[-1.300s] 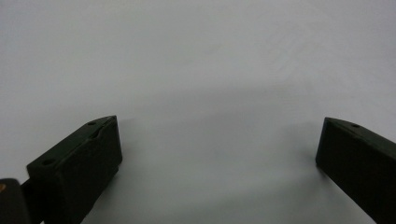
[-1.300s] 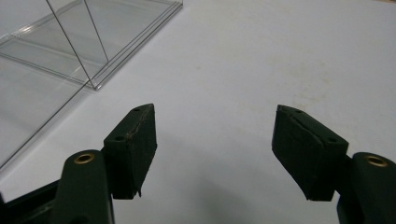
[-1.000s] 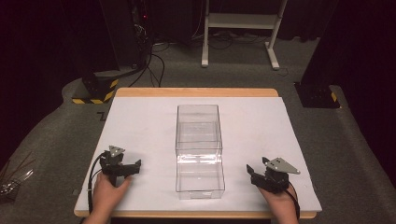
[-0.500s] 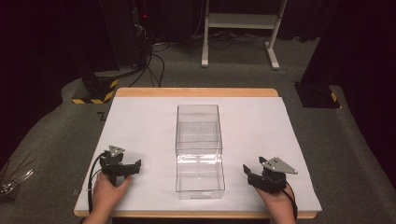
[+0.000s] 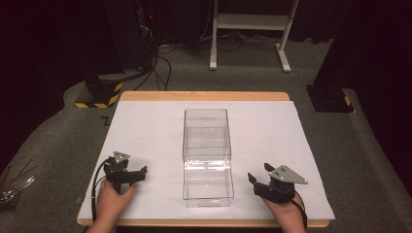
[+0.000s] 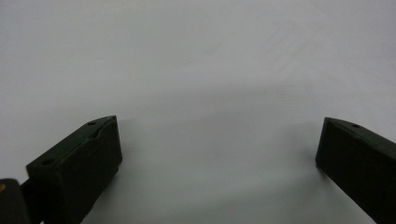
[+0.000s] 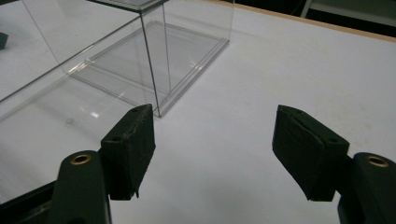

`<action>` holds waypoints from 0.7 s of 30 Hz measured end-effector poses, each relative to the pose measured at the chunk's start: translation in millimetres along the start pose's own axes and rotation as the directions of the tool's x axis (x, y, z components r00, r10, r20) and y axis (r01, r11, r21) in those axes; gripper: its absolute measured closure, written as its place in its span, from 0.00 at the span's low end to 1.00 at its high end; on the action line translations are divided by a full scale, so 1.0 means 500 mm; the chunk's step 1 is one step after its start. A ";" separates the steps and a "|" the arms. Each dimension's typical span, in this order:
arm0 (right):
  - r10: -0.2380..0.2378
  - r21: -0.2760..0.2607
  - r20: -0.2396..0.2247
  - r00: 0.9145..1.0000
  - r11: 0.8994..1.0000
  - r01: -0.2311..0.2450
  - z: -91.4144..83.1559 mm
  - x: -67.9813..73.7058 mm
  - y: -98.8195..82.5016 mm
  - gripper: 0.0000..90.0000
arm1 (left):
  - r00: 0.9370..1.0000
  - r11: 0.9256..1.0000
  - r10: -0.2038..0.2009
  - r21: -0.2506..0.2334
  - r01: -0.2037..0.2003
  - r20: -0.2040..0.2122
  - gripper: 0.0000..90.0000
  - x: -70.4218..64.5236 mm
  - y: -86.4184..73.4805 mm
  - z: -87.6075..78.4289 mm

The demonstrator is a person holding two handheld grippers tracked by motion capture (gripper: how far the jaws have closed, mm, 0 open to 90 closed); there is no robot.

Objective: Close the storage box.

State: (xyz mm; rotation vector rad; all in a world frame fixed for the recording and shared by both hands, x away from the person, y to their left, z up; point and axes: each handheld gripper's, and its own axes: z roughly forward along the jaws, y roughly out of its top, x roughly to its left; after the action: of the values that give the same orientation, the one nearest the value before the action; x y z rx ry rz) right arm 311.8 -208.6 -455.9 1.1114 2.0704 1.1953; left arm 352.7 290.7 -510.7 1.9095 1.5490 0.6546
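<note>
A clear plastic box [image 5: 206,145] stands in the middle of the white table top [image 5: 145,126], long side running away from me; its near part [image 5: 208,183] looks lower than the far part. My left gripper [image 5: 138,172] rests on the table left of the box, open, with bare white surface between its jaws [image 6: 219,140]. My right gripper [image 5: 256,182] sits right of the box's near end, open and holding nothing. In the right gripper view [image 7: 215,140] the box [image 7: 116,51] lies just ahead and left of the left jaw, with a corner close to it.
A wooden table edge [image 5: 204,96] shows at the back. On the floor beyond are a white metal stand [image 5: 248,29], cables [image 5: 160,68] and a striped black base [image 5: 99,92]. Shiny clutter [image 5: 12,187] lies at the far left of the floor.
My right gripper has shifted slightly left, closer to the box's near end. The left gripper and the box have not moved.
</note>
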 end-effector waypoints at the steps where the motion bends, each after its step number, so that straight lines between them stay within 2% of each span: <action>1: -0.002 -0.002 -0.008 1.000 1.000 0.002 0.000 0.004 0.001 0.33 | 1.000 1.000 0.000 0.000 0.000 0.000 0.01 0.000 0.000 0.000; 21: -0.026 -0.039 -0.075 0.997 0.999 0.023 -0.024 0.046 0.016 0.32 | 1.000 1.000 0.000 -0.001 0.000 0.000 0.01 0.000 0.000 0.000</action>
State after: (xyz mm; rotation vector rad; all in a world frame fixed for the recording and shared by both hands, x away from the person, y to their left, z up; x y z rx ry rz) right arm 294.0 -192.6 -443.4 1.0351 2.1024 1.2769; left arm 352.7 290.7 -510.8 1.9080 1.5487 0.6557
